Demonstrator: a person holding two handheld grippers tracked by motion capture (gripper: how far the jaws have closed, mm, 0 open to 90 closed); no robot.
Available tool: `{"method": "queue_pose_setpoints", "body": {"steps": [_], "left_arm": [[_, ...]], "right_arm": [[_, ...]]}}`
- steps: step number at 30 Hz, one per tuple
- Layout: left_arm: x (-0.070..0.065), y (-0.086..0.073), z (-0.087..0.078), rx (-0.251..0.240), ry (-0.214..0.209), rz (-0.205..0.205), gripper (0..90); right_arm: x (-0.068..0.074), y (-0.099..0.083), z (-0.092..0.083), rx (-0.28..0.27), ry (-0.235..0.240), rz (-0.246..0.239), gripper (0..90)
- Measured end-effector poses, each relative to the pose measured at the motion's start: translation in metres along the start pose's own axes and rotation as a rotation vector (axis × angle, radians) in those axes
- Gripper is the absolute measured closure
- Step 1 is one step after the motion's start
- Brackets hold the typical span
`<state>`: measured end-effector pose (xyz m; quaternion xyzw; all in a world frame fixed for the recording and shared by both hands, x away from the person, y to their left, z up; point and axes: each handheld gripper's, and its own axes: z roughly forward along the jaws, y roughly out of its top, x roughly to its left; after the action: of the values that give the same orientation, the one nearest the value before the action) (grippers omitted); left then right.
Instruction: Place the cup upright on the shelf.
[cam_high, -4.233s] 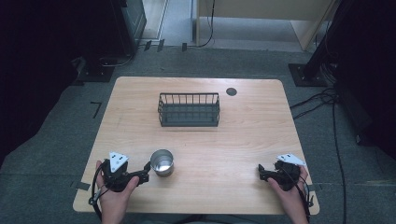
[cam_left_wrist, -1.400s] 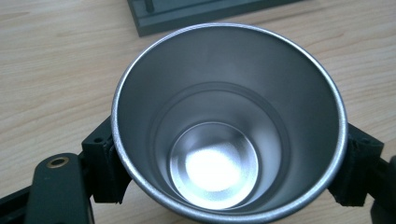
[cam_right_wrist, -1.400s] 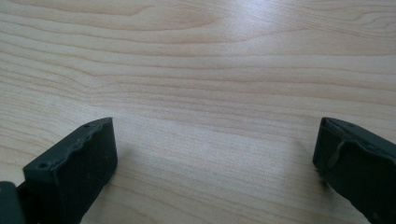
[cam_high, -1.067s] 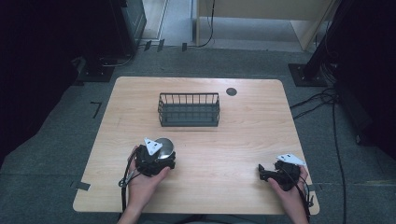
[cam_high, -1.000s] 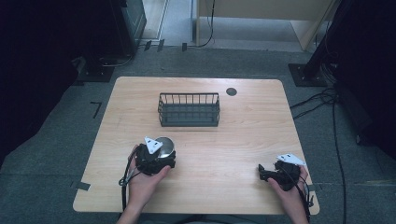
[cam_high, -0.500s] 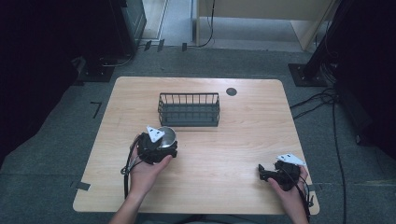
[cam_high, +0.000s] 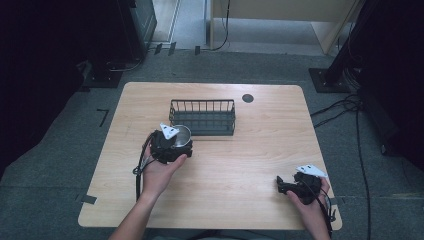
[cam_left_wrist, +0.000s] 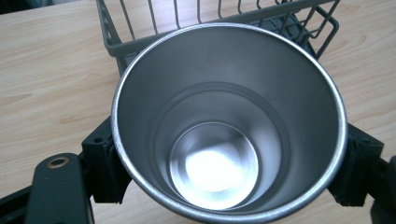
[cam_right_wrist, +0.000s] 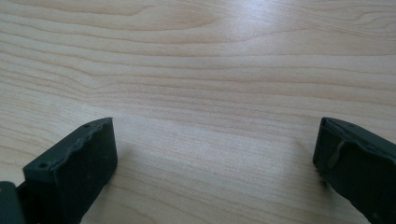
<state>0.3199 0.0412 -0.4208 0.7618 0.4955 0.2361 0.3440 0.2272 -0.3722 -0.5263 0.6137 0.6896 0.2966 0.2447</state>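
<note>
Steel cup between left jaws

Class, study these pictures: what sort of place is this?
Probably a lab or workshop set up for recording: one bare wooden table on grey carpet, cables trailing across the floor, dark equipment stands around it.

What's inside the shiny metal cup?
Nothing: the cup is empty, down to its bare shiny bottom, in the left gripper view. The cup covers the table under it, so that part stays unseen.
</note>
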Motion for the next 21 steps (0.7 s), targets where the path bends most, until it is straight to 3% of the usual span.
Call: {"method": "queue_pose_setpoints", "body": {"steps": [11,21], "left_arm": [[-0.001,0.022,-0.001,-0.018,0.003,0.020,19.0],[-0.002,0.046,0.001,-0.011,-0.023,0.040,19.1]], "right_arm": [[0.000,0.000,0.000,-0.001,0.000,0.000,0.0],[0.000,0.000,0.000,-0.001,0.000,0.001,0.0]]}}
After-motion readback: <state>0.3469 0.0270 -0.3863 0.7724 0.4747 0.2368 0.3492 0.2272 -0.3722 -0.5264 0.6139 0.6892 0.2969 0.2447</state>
